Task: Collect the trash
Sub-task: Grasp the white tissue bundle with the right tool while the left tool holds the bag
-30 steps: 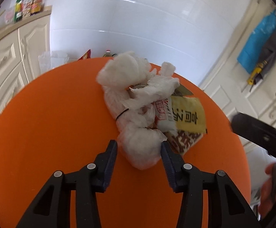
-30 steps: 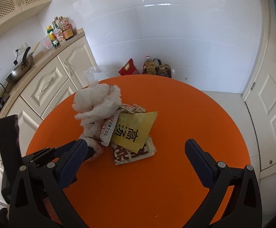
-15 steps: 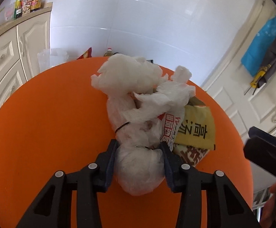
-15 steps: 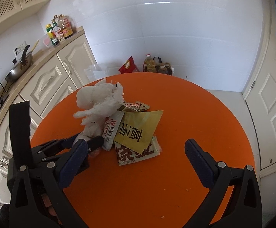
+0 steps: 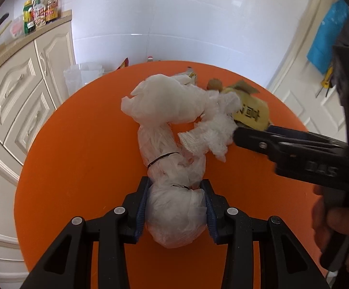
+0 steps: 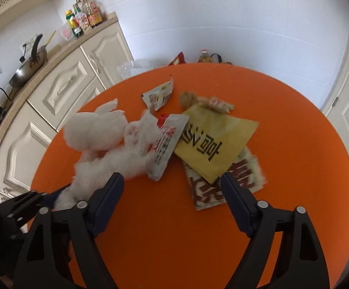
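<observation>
A knotted white plastic bag point(image 5: 167, 101) lies along the orange round table point(image 5: 78, 144). My left gripper point(image 5: 175, 185) is shut on its near end, with both pads pressing into the plastic. A crumpled tissue point(image 5: 210, 134) rests against the bag. My right gripper point(image 6: 172, 183) hovers over the wrappers with its jaws closing. Only the lower corners of a white sachet point(image 6: 167, 144) and a yellow packet point(image 6: 212, 144) reach between its tips, and neither pad touches them. A brown-and-white packet point(image 6: 208, 192) lies under the yellow one.
A small torn wrapper point(image 6: 160, 94) and a brown crumpled scrap point(image 6: 188, 98) lie farther back on the table. Cream cabinets point(image 6: 61, 89) stand to the left, with a clear plastic bin point(image 5: 83, 74) behind the table edge. A hand point(image 5: 338, 224) holds the right gripper.
The left jaws have narrowed onto the bag's near end. The right gripper has dropped closer to the wrappers and its jaws have come inward. The bag has shifted left, away from the packets.
</observation>
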Tool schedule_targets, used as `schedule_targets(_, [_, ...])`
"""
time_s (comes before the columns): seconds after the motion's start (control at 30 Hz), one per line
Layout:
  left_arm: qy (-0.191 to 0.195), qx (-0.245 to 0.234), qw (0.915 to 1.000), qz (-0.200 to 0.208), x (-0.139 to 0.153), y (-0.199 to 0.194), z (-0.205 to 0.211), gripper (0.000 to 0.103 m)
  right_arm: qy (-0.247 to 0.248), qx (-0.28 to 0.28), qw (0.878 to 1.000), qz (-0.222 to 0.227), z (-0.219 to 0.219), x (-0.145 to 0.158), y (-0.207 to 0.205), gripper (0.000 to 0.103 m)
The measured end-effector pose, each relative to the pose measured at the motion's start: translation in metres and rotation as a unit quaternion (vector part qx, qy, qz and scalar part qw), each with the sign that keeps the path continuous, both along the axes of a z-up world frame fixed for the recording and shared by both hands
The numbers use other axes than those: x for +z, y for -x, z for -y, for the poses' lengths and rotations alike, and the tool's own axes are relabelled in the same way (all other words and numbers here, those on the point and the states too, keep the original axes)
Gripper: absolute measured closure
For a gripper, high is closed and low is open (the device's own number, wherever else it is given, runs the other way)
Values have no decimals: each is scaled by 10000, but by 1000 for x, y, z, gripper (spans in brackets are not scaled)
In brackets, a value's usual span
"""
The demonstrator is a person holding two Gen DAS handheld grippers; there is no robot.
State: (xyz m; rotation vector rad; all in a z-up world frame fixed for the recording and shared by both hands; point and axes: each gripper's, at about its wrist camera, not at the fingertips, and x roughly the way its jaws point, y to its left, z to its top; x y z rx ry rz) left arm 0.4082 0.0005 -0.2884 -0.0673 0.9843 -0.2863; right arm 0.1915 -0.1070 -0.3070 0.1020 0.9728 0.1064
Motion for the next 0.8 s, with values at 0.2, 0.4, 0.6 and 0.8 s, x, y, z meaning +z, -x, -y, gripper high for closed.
schedule_targets(0.2, [-129,83,9999,63,3,-14,-7,65,-248,114,9995,164,-13,13,9,23])
schedule_targets(0.4, [-396,36,9990,195,-3,42,-17,65,-598,557,9965,153,-49,14,11,23])
schedule_targets(0.6, [-563,-81,9980,260,-7,84,-43,65,-789,1321,9880,131,-95,6,-15,23])
schedule_targets(0.8, [-409,13,9989,231,-6,128,-95,66,-921,1511,9842,54,-109,-6,-21,49])
